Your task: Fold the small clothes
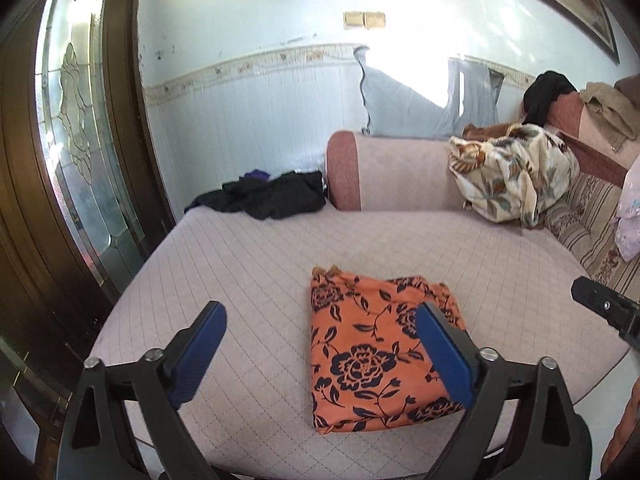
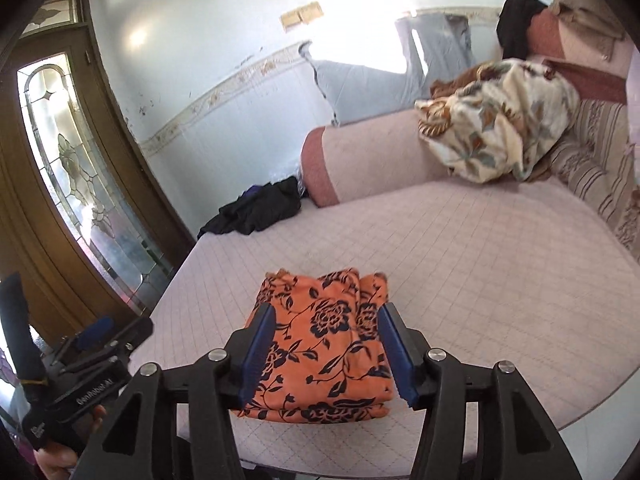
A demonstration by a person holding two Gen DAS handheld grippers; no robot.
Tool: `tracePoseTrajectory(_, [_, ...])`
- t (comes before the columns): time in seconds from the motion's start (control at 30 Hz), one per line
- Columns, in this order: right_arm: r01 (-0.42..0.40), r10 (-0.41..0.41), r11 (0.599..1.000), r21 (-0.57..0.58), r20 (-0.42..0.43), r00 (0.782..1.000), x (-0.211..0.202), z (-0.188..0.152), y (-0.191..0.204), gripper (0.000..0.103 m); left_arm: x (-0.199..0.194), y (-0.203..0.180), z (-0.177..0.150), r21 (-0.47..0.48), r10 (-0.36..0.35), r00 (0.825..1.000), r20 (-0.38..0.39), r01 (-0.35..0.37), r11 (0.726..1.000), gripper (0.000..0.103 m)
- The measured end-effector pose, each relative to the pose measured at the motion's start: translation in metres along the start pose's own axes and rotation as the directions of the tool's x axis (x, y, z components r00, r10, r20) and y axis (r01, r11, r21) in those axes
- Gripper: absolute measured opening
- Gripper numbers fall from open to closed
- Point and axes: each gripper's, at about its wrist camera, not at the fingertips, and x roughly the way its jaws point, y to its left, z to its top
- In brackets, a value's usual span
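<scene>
An orange cloth with dark blue flowers [image 1: 372,352] lies folded into a thick rectangle near the front edge of the pale quilted couch seat [image 1: 256,264]; it also shows in the right wrist view [image 2: 320,344]. My left gripper [image 1: 320,356] is open and empty, held above the seat, its right finger over the cloth's right part. My right gripper [image 2: 326,356] is open and empty, hovering just in front of and above the folded cloth. The right gripper's body shows at the far right of the left wrist view [image 1: 608,308]; the left gripper's body shows at the lower left of the right wrist view [image 2: 92,372].
A heap of black clothes [image 1: 268,196] lies at the seat's far left corner. A floral blanket [image 1: 512,172] is bunched against the armrest [image 1: 384,172] and striped backrest [image 1: 588,216]. A wooden door with leaded glass [image 1: 80,140] stands to the left.
</scene>
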Motion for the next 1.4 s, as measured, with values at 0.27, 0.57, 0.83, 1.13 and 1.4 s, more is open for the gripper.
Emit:
tracePoseTrajectory(0.27, [0.028, -0.025, 0.999, -0.043, 0.074, 0.997, -0.039, 0.007, 0.010, 0.061, -0.036, 0.003, 0.015, -0.045, 0.054, 0.997, 0.045, -0.052, 0.998, 0.098])
tracePoseTrajectory(0.57, [0.010, -0.002, 0.998, -0.055, 0.141, 0.990, -0.071, 0.012, 0.024, 0.061, -0.072, 0.015, 0.023, -0.076, 0.068, 0.995, 0.077, -0.062, 0.995, 0.098])
tracePoseTrajectory(0.83, [-0.020, 0.041, 0.994, -0.104, 0.212, 0.976, -0.111, 0.016, 0.047, 0.066, -0.114, 0.018, 0.032, -0.044, 0.108, 0.979, 0.172, -0.102, 0.994, 0.098])
tracePoseTrajectory(1.13, [-0.026, 0.062, 0.987, -0.156, 0.231, 0.971, -0.125, 0.015, 0.068, 0.067, -0.127, 0.019, 0.037, -0.044, 0.095, 0.978, 0.185, -0.089, 0.995, 0.099])
tracePoseTrajectory(1.4, [0.004, 0.035, 0.984, -0.176, 0.219, 0.975, -0.115, 0.011, 0.073, 0.067, -0.125, 0.021, 0.037, -0.052, 0.090, 0.978, 0.186, -0.082, 0.995, 0.099])
